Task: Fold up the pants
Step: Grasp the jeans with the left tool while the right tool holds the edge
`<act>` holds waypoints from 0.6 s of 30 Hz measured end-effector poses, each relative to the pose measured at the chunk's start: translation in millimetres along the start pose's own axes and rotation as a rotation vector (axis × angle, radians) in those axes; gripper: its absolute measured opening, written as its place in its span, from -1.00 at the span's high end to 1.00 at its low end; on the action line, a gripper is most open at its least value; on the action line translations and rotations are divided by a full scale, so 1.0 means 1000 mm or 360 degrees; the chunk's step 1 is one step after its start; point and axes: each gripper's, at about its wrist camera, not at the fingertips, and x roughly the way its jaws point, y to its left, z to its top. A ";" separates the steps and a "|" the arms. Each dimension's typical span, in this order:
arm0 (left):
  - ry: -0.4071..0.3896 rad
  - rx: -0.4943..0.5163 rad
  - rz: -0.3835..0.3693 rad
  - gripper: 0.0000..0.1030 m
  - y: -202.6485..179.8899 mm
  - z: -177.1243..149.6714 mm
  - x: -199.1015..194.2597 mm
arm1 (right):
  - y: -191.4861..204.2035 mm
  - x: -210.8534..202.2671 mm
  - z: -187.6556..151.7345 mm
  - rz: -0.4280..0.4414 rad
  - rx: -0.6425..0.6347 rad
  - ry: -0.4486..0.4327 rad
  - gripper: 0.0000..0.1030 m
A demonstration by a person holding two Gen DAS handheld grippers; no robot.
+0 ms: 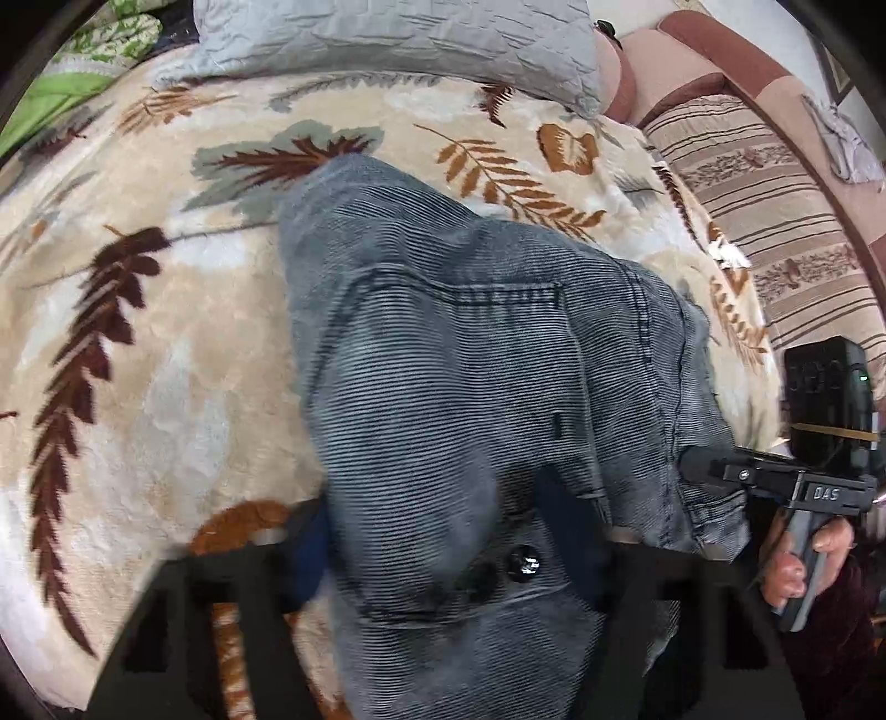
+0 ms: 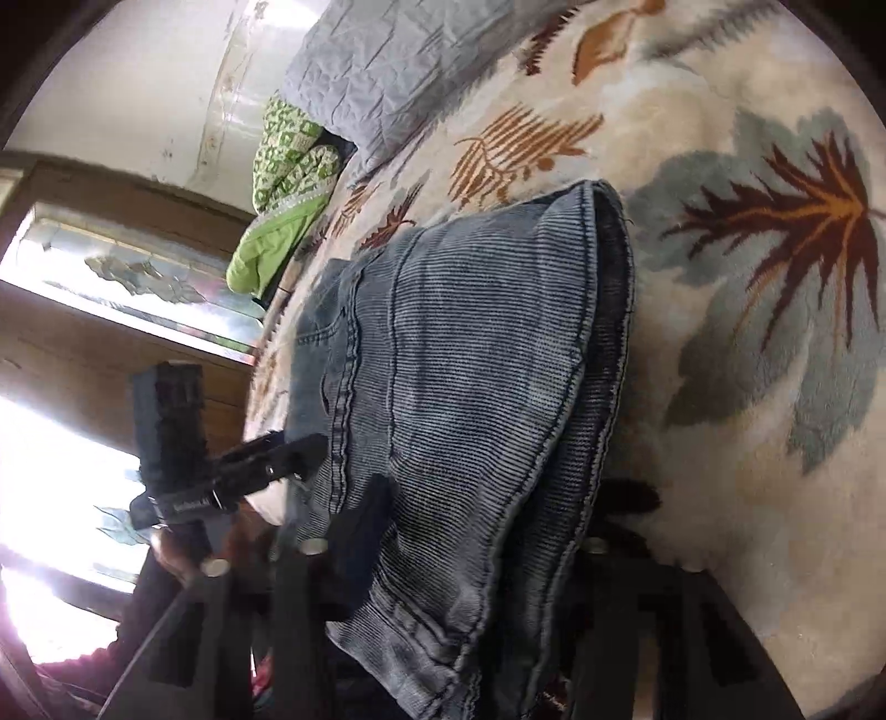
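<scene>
Across the leaf-patterned blanket (image 1: 138, 343) lie the grey-blue corduroy pants (image 1: 470, 360), folded over, waistband end nearest both cameras. A quilted grey pillow (image 1: 398, 39) rests beyond. Left gripper (image 1: 443, 554) clamps the buttoned waistband; right gripper (image 2: 476, 554) pinches the pants' other near edge, a hand (image 1: 797, 565) on its handle.

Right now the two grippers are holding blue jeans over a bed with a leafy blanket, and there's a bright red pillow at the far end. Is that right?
Almost. The pillow is pale grey and quilted, not bright red; the left wrist view shows it clearly at the far end of the bed. The rest holds: the left gripper and the right gripper each grip the blue jeans over the leafy blanket.
</scene>
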 end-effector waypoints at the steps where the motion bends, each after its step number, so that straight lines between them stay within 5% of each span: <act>1: -0.0004 0.0011 0.0008 0.22 0.000 0.001 -0.002 | 0.002 -0.001 0.001 -0.0001 0.0001 -0.0024 0.27; 6: -0.0050 0.0082 0.0056 0.45 -0.011 -0.001 -0.010 | 0.021 -0.006 0.002 -0.0034 -0.0097 -0.0134 0.42; 18: -0.0243 0.0117 0.0124 0.49 -0.021 0.027 -0.068 | 0.050 -0.025 0.019 0.0013 -0.0166 -0.0267 0.42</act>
